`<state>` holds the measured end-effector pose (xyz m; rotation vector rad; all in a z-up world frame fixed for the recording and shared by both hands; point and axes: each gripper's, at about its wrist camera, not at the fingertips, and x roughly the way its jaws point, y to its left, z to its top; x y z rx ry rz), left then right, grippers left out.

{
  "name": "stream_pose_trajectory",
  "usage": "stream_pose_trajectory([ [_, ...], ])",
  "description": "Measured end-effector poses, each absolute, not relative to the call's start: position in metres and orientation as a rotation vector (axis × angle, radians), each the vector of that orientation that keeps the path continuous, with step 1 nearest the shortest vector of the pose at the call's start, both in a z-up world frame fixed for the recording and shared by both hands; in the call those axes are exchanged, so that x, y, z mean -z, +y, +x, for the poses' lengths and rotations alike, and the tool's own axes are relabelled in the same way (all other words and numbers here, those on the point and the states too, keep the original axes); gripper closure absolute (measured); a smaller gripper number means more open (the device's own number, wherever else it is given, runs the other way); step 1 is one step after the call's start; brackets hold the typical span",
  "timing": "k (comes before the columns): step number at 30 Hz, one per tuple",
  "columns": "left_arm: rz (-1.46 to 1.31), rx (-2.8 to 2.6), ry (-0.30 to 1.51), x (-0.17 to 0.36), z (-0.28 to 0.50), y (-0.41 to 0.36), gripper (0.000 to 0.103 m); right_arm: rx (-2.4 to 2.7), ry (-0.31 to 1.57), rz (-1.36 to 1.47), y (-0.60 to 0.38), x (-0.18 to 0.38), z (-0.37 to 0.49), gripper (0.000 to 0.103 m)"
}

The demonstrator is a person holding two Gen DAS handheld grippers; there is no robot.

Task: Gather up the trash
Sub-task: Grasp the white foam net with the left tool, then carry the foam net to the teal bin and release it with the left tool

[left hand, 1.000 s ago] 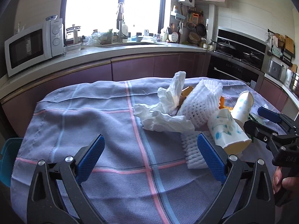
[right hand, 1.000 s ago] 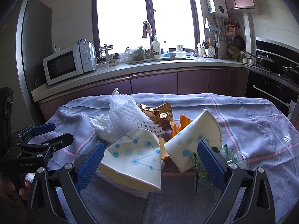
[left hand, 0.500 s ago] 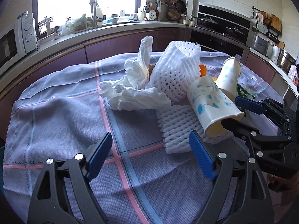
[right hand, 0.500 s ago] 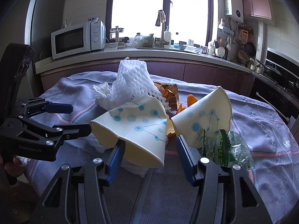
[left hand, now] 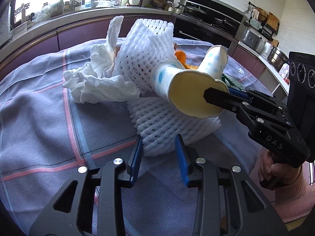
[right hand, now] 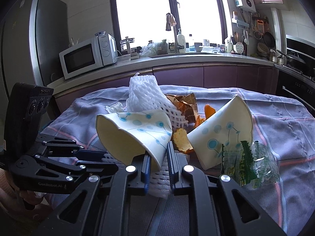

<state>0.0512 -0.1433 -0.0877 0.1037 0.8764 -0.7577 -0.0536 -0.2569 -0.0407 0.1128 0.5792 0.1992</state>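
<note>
A trash pile lies on the cloth-covered table. My left gripper is shut on the edge of a flat white foam net. My right gripper is shut on the rim of a crushed paper cup with blue dots, which also shows in the left wrist view. A second paper cup lies to its right. An upright foam net, crumpled white tissue, orange peel, a brown wrapper and a green plastic wrapper lie in the pile.
A kitchen counter with a microwave and a sink tap runs behind the table. An oven and stove stand at the right. The person's hands hold both gripper handles at the table's near edge.
Both grippers moved forward into the pile and closed: the left onto the flat foam net, the right onto the rim of the near paper cup.
</note>
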Motion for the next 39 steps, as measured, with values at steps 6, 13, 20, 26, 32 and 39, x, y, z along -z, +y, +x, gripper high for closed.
stream_pose_trajectory([
  [6, 0.079, 0.757, 0.838, 0.075, 0.046, -0.135, 0.093, -0.235, 0.567, 0.15, -0.256, 0.033, -0.054, 0.096],
  [13, 0.044, 0.76, 0.739, 0.041, 0.022, -0.098, 0.095, -0.282, 0.52, 0.185, -0.255, 0.012, -0.063, 0.096],
  [20, 0.015, 0.649, 0.635, 0.004, -0.01, -0.027, 0.095, -0.401, 0.483, 0.135, -0.219, -0.017, -0.053, 0.096],
  [26, -0.054, 0.42, 0.591, -0.013, -0.027, 0.067, 0.095, -0.575, 0.477, 0.09, -0.158, -0.039, -0.017, 0.096],
  [32, -0.132, 0.143, 0.557, -0.015, -0.028, 0.18, 0.095, -0.774, 0.517, 0.016, -0.067, -0.046, 0.026, 0.096],
  [39, -0.181, -0.096, 0.578, 0.003, -0.026, 0.28, 0.095, -0.917, 0.598, -0.05, 0.039, -0.035, 0.066, 0.096],
])
